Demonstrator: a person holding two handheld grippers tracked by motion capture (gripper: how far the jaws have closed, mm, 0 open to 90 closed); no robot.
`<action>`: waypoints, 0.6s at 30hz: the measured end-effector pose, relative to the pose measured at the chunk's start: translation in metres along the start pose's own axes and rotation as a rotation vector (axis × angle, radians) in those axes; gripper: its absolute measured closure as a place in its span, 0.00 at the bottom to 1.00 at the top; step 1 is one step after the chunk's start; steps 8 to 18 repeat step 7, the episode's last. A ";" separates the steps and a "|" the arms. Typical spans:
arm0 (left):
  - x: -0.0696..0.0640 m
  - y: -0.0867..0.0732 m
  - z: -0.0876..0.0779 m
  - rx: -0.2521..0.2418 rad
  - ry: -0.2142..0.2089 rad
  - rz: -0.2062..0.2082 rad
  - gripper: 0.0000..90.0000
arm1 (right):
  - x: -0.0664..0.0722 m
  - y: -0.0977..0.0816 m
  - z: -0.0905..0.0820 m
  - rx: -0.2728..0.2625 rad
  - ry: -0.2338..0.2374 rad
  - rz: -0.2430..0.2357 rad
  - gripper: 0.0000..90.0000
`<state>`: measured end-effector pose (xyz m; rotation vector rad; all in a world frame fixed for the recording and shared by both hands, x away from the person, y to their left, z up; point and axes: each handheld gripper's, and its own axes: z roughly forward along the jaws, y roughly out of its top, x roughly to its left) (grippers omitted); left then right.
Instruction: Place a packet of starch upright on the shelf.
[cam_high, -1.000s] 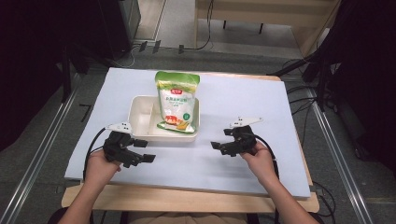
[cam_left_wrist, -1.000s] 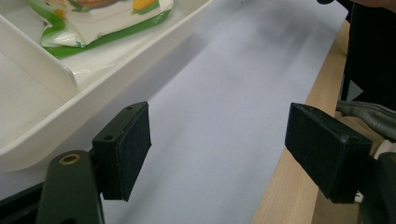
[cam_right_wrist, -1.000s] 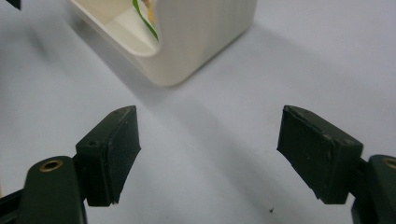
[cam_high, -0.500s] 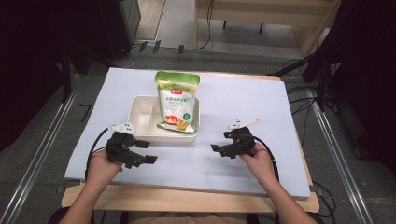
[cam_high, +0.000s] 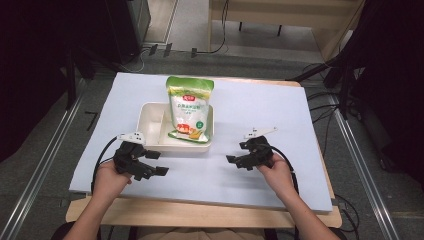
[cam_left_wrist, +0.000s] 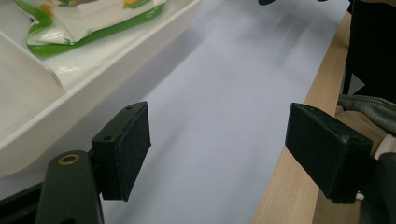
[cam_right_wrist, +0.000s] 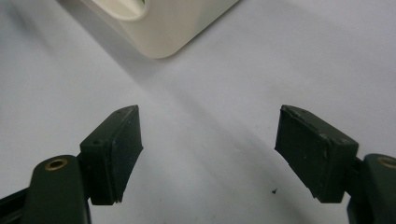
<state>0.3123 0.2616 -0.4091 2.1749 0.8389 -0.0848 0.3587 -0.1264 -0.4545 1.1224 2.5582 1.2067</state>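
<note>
Nothing has shifted since the earlier frame: both hands parked. Left tongs (cam_high: 156, 167) released, just beside the tray (cam_high: 150, 116); right tongs (cam_high: 231, 161) released too, empty. Looks like pre-reach; next move means closing on the green-and-white pouch (cam_high: 188, 107), leaning in the tray's right compartment, mid-table (cam_high: 280, 105).

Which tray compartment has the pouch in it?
The wide right compartment: the green pouch stands in it, leaning over the back rim. The narrow left compartment is bare.
</note>
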 end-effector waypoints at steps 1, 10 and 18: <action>0.000 0.000 0.000 0.000 0.000 0.000 0.26 | 0.000 0.000 0.000 0.000 0.000 0.000 0.26; 0.000 0.000 0.001 0.000 0.001 -0.003 0.26 | 0.000 0.000 0.001 0.004 0.002 -0.007 0.26; 0.000 0.000 0.001 0.000 0.001 -0.003 0.26 | 0.000 0.000 0.001 0.004 0.002 -0.007 0.26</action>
